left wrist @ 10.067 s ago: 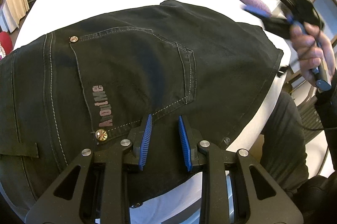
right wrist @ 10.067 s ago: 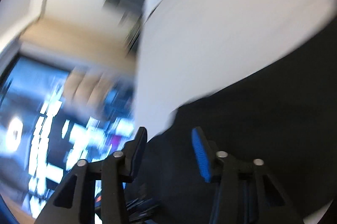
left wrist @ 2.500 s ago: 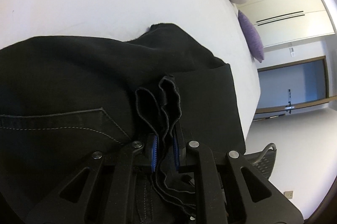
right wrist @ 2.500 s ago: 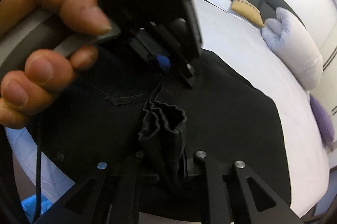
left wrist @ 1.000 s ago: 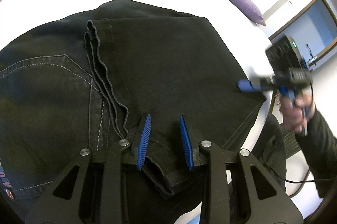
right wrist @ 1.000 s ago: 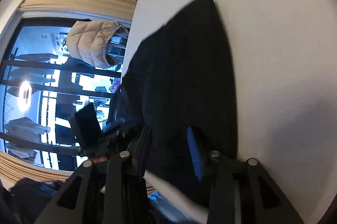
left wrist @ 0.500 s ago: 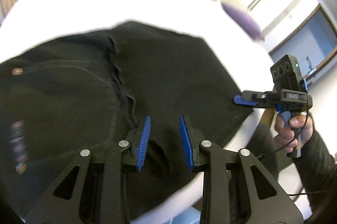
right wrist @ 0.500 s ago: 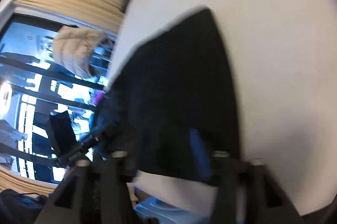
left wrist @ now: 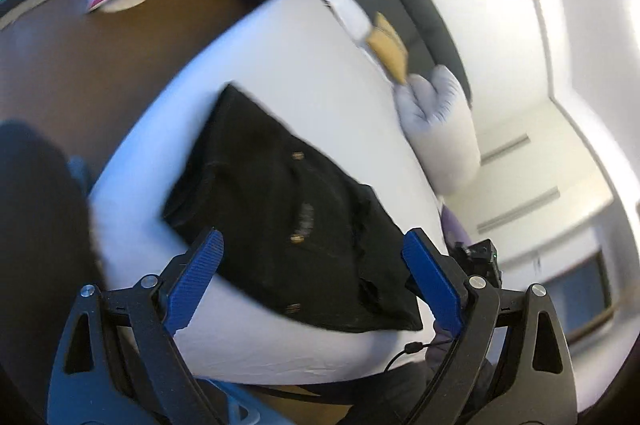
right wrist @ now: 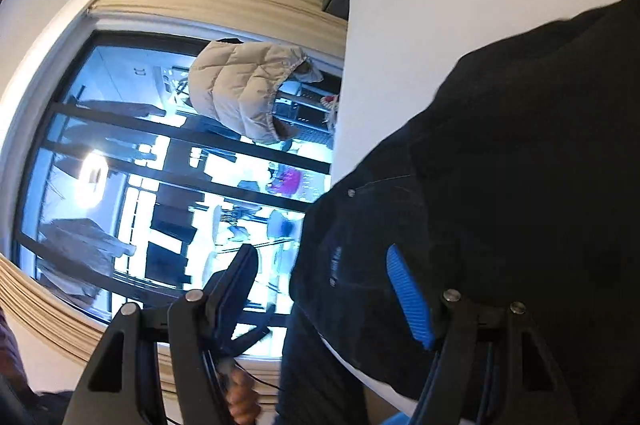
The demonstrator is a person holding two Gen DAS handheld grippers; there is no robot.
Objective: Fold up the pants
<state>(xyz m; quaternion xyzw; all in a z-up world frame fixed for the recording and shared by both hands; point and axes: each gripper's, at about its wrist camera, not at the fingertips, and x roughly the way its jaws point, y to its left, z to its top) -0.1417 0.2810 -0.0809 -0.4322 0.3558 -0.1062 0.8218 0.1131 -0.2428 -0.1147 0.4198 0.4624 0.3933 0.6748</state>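
Now released, the pants lie folded as a compact dark block near the bed edge, whereas a second ago cloth sat between the fingers; folding looks essentially complete. Left claw: jaws opening wide, empty. Right claw: jaws opening, gripping nothing.

No legible text anywhere.
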